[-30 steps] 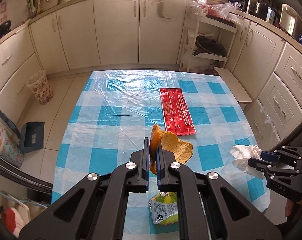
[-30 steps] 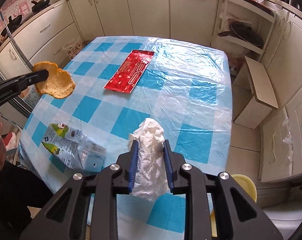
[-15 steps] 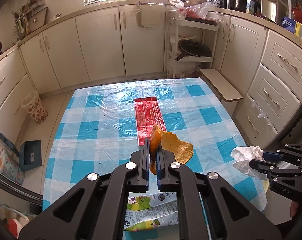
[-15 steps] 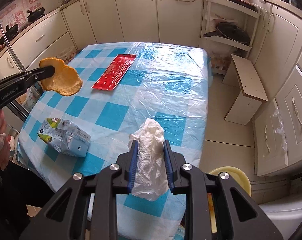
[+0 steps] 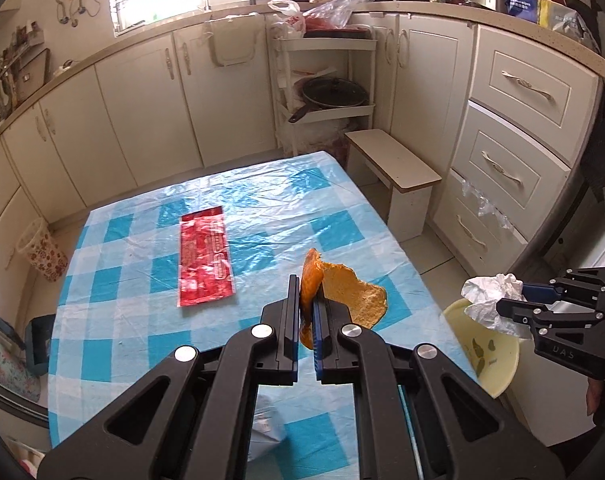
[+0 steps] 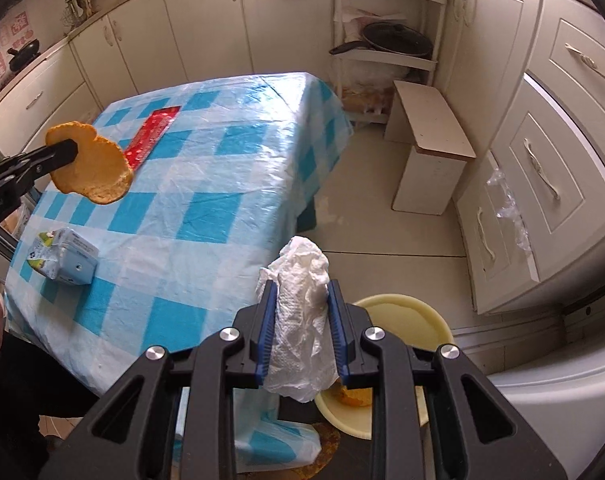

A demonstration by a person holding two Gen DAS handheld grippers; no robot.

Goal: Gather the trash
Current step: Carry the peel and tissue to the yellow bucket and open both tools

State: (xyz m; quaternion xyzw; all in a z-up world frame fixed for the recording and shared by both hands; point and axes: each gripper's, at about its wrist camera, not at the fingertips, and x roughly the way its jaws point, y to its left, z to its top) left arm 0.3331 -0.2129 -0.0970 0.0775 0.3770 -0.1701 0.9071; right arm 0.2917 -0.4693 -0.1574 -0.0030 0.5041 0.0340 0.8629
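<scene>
Peel (image 5: 350,292): orange peel, pinched at one edge in our left tongs (image 5: 305,312), held in the air over the near right part of the table (image 5: 262,196). Light, curved, fairly stiff; waxy skin may slip, so we'd keep the bite deep, not on the rim.
Tissue (image 6: 302,304): crumpled white wad, clamped betw. our right tongs (image 6: 300,312), hanging just above the bin (image 6: 398,312). Soft, weightless, squashes easily; it prob. clings to the pads on release, so a small shake may be needed.
Bin: pale yellow bucket on the floor by the table's right corner, w/ some scraps already inside.
Left on table: red wrapper (image 5: 204,256) lying flat mid-table; small carton (image 6: 66,256) on its side near our edge.
Wrapper handling: thin, slick film, flat on plastic cloth, so hard to get under. We'd nip a short end or corner.
Carton handling: light, prob. empty, dents under pressure. We'd grip across the narrow faces, gently.
Step, as we judge: tissue drop first, peel after; approx. halfway thru.
</scene>
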